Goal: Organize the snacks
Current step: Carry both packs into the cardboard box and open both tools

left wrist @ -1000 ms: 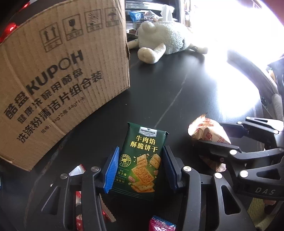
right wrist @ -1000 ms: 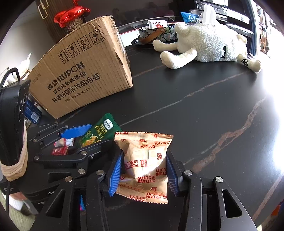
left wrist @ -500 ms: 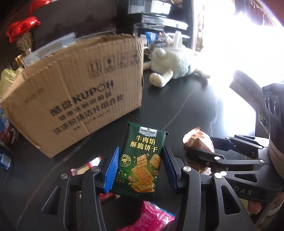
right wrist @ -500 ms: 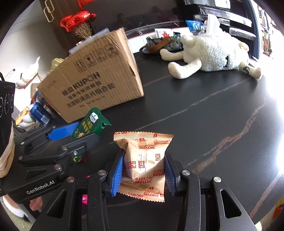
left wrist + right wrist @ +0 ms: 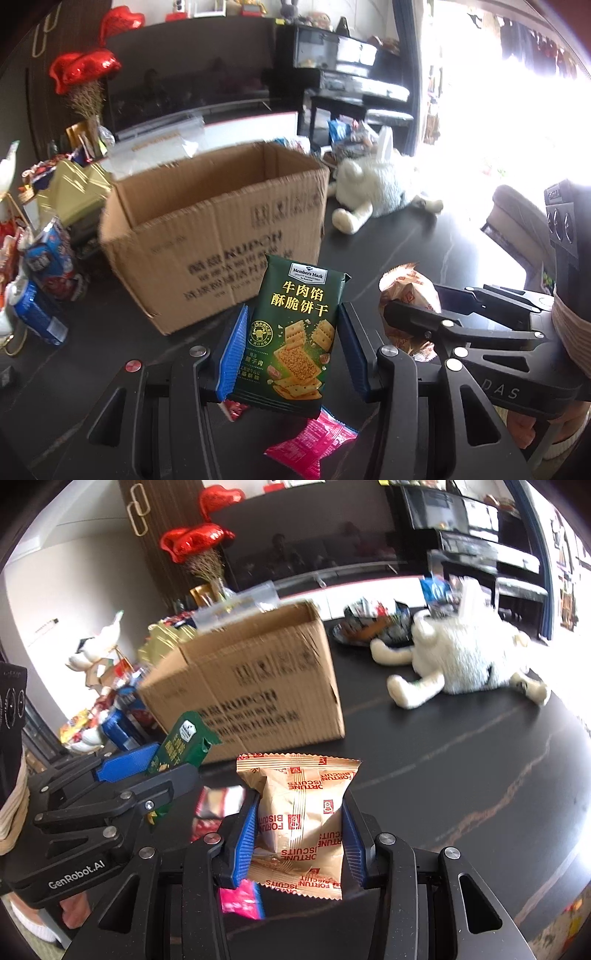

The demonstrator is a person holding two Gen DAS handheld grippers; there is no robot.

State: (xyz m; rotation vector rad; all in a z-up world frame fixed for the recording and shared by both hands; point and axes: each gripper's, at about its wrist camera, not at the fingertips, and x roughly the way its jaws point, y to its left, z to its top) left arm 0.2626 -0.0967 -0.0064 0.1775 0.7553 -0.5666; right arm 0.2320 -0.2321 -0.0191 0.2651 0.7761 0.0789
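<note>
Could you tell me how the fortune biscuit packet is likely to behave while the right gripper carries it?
The biscuit packet looks puffed with air, so it is probably light and will squash a little between the right gripper's pads. Its film looks glossy, so it may slip if the grip loosens. The biscuits inside are likely brittle, so a hard squeeze could crack them.

Right gripper (image 5: 298, 830) clamps tan fortune-biscuit packet (image 5: 301, 812) (print inverted). Left gripper (image 5: 147, 771) grips green cracker packet (image 5: 181, 744). Open cardboard box (image 5: 251, 686) stands behind on dark table (image 5: 461, 760).
</note>
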